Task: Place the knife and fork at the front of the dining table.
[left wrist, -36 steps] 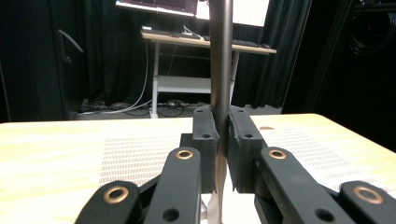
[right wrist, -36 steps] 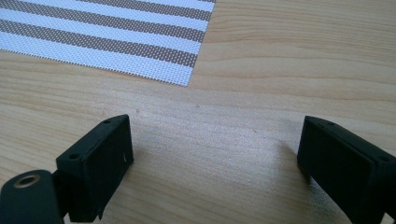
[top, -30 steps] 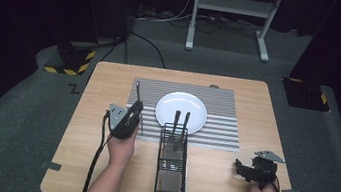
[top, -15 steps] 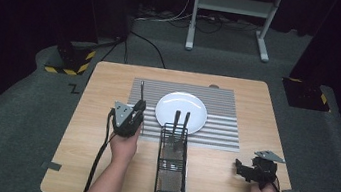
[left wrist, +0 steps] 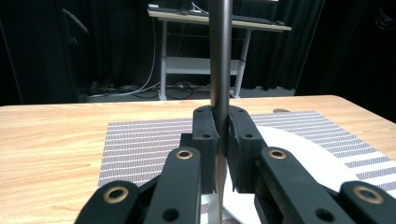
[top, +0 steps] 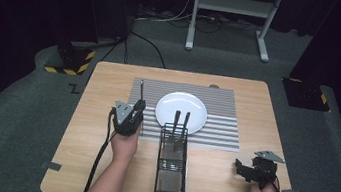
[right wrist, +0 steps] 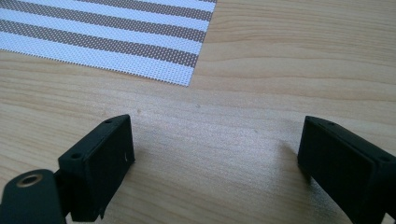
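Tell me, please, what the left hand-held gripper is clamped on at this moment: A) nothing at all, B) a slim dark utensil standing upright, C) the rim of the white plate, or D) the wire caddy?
B: in the left gripper view the left hand-held gripper is shut on a slim dark utensil that rises upright between the pads, over the striped placemat beside the white plate.

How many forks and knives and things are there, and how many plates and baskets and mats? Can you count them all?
Utensils: 3 – one shut in the left gripper, two standing in the basket; too small to tell which kind
Plates: 1 – white plate
Baskets: 1 – black wire basket
Mats: 1 – striped mat
Total: 6
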`<state>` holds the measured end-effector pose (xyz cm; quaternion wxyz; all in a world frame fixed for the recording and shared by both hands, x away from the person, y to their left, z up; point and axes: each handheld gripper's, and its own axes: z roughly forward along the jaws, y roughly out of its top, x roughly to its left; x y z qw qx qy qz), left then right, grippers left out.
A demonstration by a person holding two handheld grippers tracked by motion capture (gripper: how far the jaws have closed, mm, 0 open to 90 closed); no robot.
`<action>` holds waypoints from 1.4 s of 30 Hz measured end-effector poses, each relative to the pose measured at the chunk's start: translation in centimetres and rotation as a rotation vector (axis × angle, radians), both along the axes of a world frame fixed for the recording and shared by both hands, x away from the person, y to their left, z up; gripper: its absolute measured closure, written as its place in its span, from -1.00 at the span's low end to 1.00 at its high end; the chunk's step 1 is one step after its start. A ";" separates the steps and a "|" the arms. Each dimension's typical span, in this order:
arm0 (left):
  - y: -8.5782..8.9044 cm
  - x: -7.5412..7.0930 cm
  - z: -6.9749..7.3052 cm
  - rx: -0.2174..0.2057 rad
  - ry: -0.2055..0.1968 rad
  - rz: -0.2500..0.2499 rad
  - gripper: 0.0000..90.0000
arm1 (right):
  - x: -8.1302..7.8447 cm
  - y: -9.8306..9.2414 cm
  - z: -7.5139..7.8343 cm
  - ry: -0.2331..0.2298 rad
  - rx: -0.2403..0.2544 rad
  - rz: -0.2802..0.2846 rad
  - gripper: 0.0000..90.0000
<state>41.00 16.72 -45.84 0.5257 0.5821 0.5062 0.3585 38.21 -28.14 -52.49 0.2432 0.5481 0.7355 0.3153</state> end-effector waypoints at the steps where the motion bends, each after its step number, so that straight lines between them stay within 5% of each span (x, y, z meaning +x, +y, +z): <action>1: 0.0 0.1 0.0 -0.004 0.000 0.001 0.83 | 0.0 0.0 0.0 0.000 0.000 0.000 -0.77; 24: -0.9 5.7 -1.7 -0.035 0.108 0.044 0.83 | 0.0 0.0 0.0 0.000 0.000 0.000 -0.77; 42: -0.8 8.0 -3.7 -0.062 0.147 0.067 0.83 | 0.0 0.0 0.0 0.000 -0.002 -0.002 -0.77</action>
